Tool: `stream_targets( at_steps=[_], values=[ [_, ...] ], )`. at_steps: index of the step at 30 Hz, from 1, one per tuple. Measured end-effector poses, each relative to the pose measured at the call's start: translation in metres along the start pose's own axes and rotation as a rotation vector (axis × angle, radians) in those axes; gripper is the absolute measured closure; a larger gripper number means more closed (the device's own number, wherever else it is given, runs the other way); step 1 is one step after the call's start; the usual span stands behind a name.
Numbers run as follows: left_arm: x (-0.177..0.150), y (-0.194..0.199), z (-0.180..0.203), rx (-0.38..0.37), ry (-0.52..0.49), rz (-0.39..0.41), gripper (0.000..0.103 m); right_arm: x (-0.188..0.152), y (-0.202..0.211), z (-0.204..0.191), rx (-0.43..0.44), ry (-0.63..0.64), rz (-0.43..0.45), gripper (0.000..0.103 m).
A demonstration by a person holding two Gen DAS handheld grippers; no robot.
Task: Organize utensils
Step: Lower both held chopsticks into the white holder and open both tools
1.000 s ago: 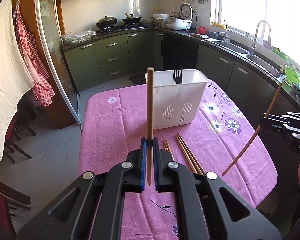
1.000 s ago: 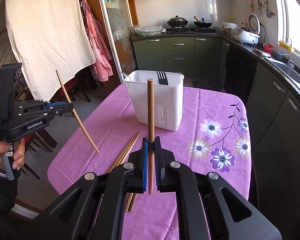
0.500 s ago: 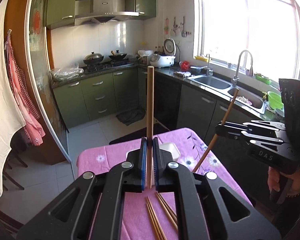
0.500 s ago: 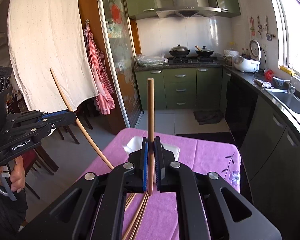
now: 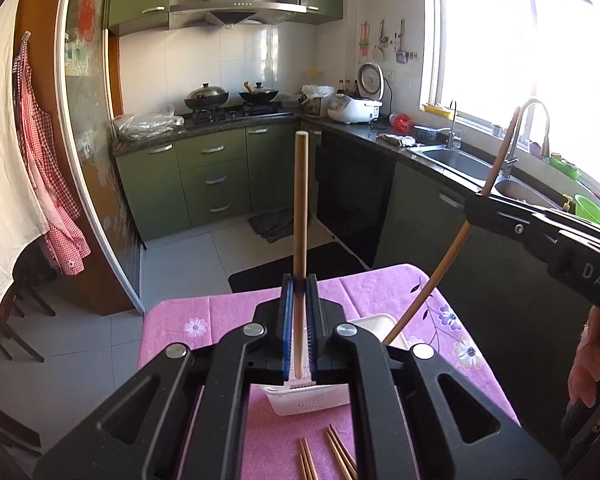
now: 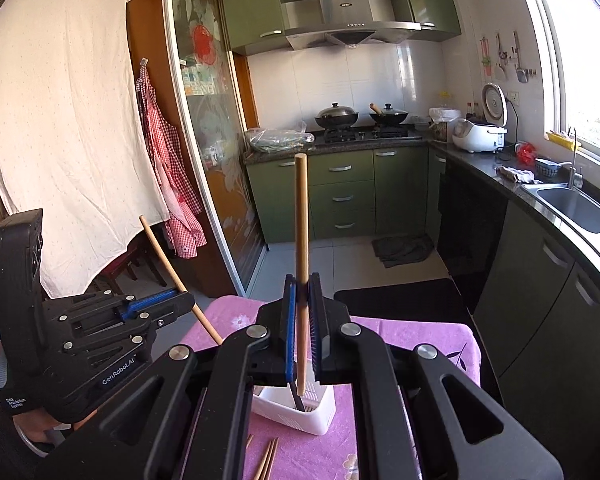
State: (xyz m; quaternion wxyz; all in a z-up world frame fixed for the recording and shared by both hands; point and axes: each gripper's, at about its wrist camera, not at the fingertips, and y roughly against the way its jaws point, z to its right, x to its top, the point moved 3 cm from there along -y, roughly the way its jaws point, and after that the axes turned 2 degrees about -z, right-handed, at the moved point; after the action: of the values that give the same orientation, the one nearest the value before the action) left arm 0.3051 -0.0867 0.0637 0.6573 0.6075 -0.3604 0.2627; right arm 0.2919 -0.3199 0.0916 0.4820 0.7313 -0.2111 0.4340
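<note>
left wrist view: our left gripper point(image 5: 299, 320) clamps an upright chopstick point(image 5: 300, 208) above the white holder point(image 5: 312, 400); spare chopsticks point(image 5: 328, 456) lie nearer on the pink cloth point(image 5: 204, 320).
right wrist view: our right gripper point(image 6: 302, 320) pinches another chopstick point(image 6: 301, 216) over the holder.

**Room around the white holder**

Above the white holder point(image 6: 300, 404) it's crowded – two held chopsticks and both grippers hang there. In front of the holder, loose chopsticks point(image 5: 332, 458) lie on the pink tablecloth point(image 5: 220, 316). Left of the holder, the cloth is bare.
</note>
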Motion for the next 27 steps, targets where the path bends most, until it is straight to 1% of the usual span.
stream_targets(
  at_steps=[1, 2, 3, 4, 5, 8, 11, 15, 17, 23, 27],
  values=[
    [-0.003, -0.003, -0.002, 0.004, 0.002, -0.008, 0.097, -0.004, -0.005, 0.001, -0.005, 0.002, -0.005, 0.096],
    [-0.007, -0.007, -0.003, 0.009, 0.008, -0.013, 0.093, -0.007, -0.008, 0.002, -0.008, 0.003, -0.01, 0.096],
    [-0.01, -0.01, -0.004, 0.018, 0.013, -0.018, 0.087, -0.009, -0.011, 0.002, -0.008, 0.004, -0.017, 0.096],
    [-0.014, -0.011, -0.005, 0.023, 0.012, -0.018, 0.07, -0.013, -0.014, 0.002, -0.007, 0.003, -0.024, 0.096],
    [-0.018, -0.012, -0.005, 0.028, 0.008, -0.015, 0.065, -0.015, -0.017, 0.001, -0.007, 0.006, -0.032, 0.096],
    [-0.025, -0.009, -0.004, 0.023, 0.0, -0.018, 0.065, -0.021, -0.024, 0.001, -0.012, 0.011, -0.044, 0.096],
    [-0.031, 0.004, -0.002, 0.009, 0.002, -0.005, 0.065, -0.025, -0.029, 0.0, -0.015, 0.012, -0.054, 0.096],
    [-0.041, 0.028, 0.006, 0.038, -0.018, 0.055, 0.065, -0.031, -0.043, 0.0, -0.026, 0.017, -0.078, 0.096],
    [-0.047, 0.035, 0.007, 0.057, -0.022, 0.063, 0.061, -0.038, -0.051, -0.001, -0.028, 0.013, -0.095, 0.096],
    [-0.063, 0.043, 0.008, 0.065, -0.027, 0.025, 0.06, -0.054, -0.069, -0.004, -0.035, 0.009, -0.137, 0.096],
    [-0.071, 0.046, 0.005, 0.07, -0.03, 0.003, 0.06, -0.057, -0.064, -0.004, -0.042, 0.007, -0.137, 0.094]
  ],
)
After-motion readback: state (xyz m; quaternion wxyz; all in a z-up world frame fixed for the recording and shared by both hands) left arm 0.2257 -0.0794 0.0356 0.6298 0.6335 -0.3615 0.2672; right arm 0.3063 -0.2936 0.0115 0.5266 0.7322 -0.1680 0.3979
